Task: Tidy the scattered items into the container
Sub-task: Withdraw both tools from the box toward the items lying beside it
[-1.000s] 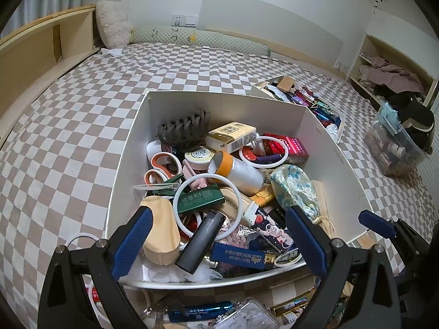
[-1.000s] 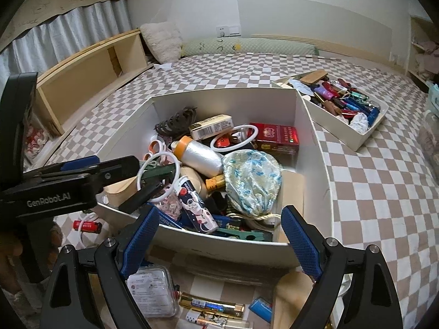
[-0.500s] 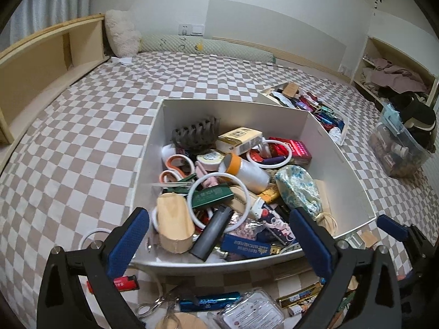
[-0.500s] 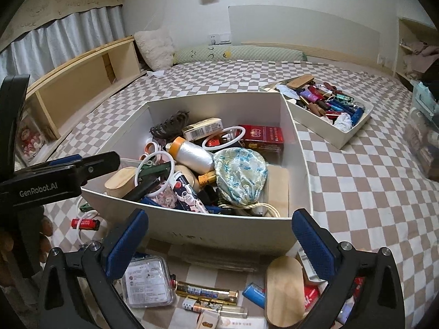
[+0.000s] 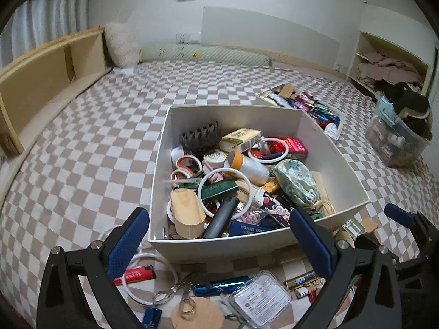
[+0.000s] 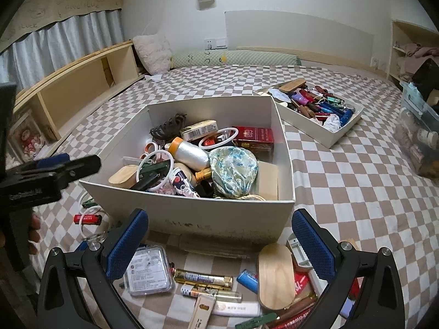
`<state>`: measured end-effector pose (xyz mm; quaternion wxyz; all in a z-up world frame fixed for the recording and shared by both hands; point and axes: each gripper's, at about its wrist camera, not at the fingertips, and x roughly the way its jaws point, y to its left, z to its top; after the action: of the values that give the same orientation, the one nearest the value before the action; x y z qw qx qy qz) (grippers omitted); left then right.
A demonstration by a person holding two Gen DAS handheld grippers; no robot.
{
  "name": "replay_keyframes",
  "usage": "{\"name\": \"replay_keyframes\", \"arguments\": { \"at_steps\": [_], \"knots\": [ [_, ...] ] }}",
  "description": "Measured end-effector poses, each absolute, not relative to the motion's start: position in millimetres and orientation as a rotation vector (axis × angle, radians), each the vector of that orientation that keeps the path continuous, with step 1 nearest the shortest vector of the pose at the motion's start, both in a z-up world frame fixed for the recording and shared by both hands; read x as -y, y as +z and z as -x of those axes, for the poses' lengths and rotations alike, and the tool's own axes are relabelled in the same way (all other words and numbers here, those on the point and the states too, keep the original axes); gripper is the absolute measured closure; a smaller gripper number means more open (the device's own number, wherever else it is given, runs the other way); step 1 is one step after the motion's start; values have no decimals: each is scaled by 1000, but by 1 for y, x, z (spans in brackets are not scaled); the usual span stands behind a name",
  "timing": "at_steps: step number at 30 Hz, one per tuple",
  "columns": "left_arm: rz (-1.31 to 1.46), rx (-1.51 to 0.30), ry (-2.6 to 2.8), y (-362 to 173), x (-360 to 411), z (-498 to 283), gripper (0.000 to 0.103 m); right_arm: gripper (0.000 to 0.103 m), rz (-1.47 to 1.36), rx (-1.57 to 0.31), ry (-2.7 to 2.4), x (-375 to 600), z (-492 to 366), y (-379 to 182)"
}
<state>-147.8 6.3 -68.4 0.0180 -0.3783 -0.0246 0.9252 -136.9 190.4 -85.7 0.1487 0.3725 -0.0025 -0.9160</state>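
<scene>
A large white cardboard box is shown on a bed covered with a brown-and-white checkered sheet, heaped with small household things: a dark hair claw at its far wall, a spool of white thread near its middle, a floral drawstring pouch toward its right wall, white rings and a wooden oval lid by its near wall.

The left gripper is held over the box's near wall, its 2 blue-padded fingers spread wide with nothing gripped between them. The right gripper is held over the same near wall, its fingers likewise spread wide and empty.

Scattered items are seen on the sheet in front of the box's near wall: a red lighter inside a white ring, small scissors, a blue tube, a clear plastic case, 2 gold batteries, a blue lighter and a second wooden oval lid.

Beyond the box's far right corner, a smaller white tray full of mixed items is seen on the bed.
</scene>
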Motion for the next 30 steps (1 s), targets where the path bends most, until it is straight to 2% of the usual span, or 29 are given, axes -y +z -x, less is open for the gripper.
{"name": "replay_keyframes", "arguments": {
  "at_steps": [16,23,30],
  "knots": [
    [1162,-3,2942,-63,8,106,0,0,-1083,58,-2687,-217,111,-82],
    [1150,119,2920,-66,16,92,0,0,-1094,95,-2718,-232,100,-82],
    [1141,119,2952,-65,16,83,0,0,-1121,131,-2738,-248,89,-89]
  ]
}}
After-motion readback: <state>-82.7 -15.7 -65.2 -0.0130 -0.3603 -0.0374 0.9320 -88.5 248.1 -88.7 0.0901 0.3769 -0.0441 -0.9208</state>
